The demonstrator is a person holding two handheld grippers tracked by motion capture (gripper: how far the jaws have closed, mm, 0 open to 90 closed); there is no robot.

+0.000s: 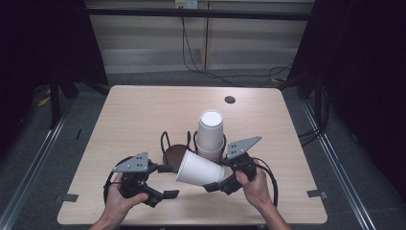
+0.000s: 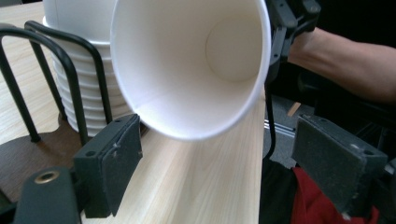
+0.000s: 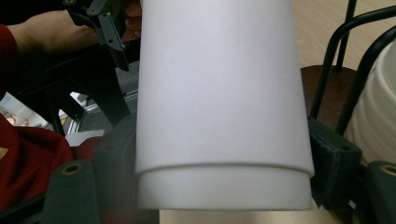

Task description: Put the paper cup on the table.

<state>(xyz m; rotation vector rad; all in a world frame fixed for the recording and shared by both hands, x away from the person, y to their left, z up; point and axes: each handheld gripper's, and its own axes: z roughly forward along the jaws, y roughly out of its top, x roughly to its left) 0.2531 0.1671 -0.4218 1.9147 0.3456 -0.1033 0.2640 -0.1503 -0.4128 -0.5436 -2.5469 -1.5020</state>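
Observation:
My right gripper (image 1: 221, 175) is shut on the base of a white paper cup (image 1: 200, 168), which lies on its side above the table with its mouth facing left. In the right gripper view the cup (image 3: 219, 93) is clamped between my jaws (image 3: 219, 179). My left gripper (image 1: 168, 181) stands open just left of the cup's mouth. In the left gripper view the cup (image 2: 187, 70) gapes above and between the spread pads (image 2: 116, 158), apart from them. A stack of upturned white cups (image 1: 210, 134) stands in a black wire holder (image 1: 167, 139) on a brown base (image 1: 173, 154).
The wire holder (image 2: 70, 74) and cup stack (image 2: 79, 93) stand close behind both grippers. A dark round hole (image 1: 230, 99) lies near the table's far edge. Cables (image 1: 215, 72) trail on the floor beyond the table. The wooden table top (image 1: 134, 115) lies bare to the left.

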